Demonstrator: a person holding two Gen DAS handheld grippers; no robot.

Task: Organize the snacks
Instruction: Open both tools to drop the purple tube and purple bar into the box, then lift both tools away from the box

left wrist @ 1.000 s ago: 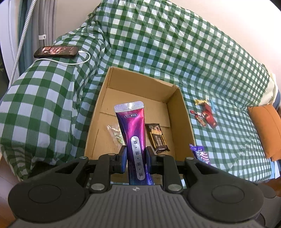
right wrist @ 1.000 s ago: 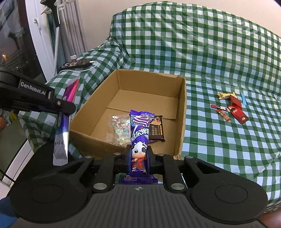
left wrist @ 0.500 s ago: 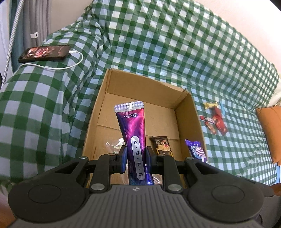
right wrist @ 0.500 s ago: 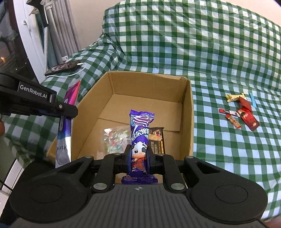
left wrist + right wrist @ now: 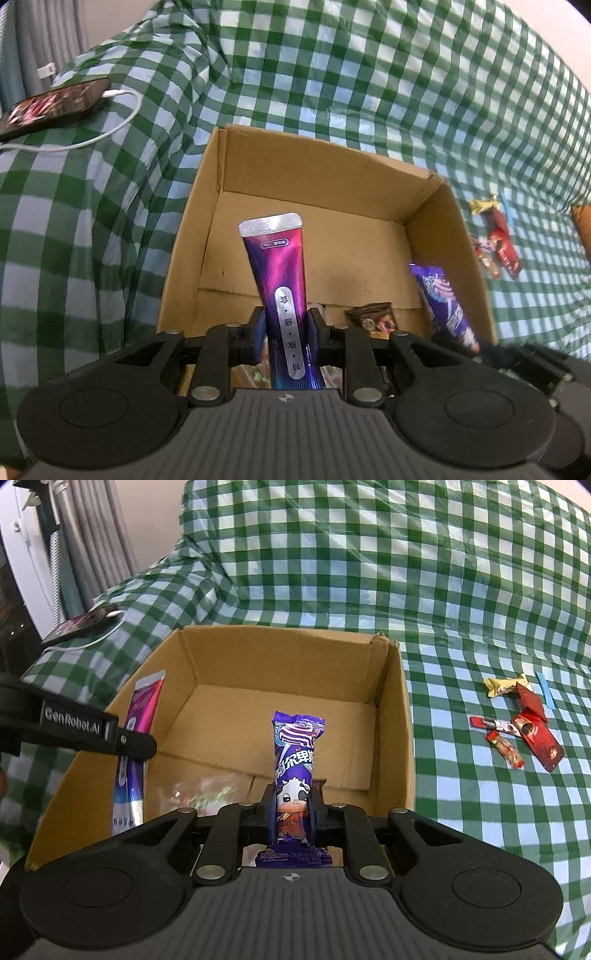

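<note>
Nearest in the left wrist view, the left gripper (image 5: 286, 330) has the glossy magenta-and-purple snack tube (image 5: 279, 291) standing between its blue pads, silver crimped end up and a silver label strip with dark characters down its front; the jaws have just been opening, and a thin gap shows on either side of the tube, so the pads no longer press it. The tube stands over the near left part of the open brown cardboard box (image 5: 325, 173). In the right wrist view, the right gripper (image 5: 291, 808) is clamped narrowly on the purple candy packet printed with a cartoon cow (image 5: 295, 771), held upright with its twisted top over the box's near middle. On the box floor lie a clear crinkly bag of small coloured sweets (image 5: 201, 790) near the front wall and a dark brown chocolate wrapper (image 5: 373, 319) just right of the tube. Right of the box, on the green-and-white checked cloth (image 5: 369, 572), sits a cluster of red and gold wrapped snacks (image 5: 517, 723). Beyond the box's far left corner lies a black phone with a white cable (image 5: 55, 105).
</note>
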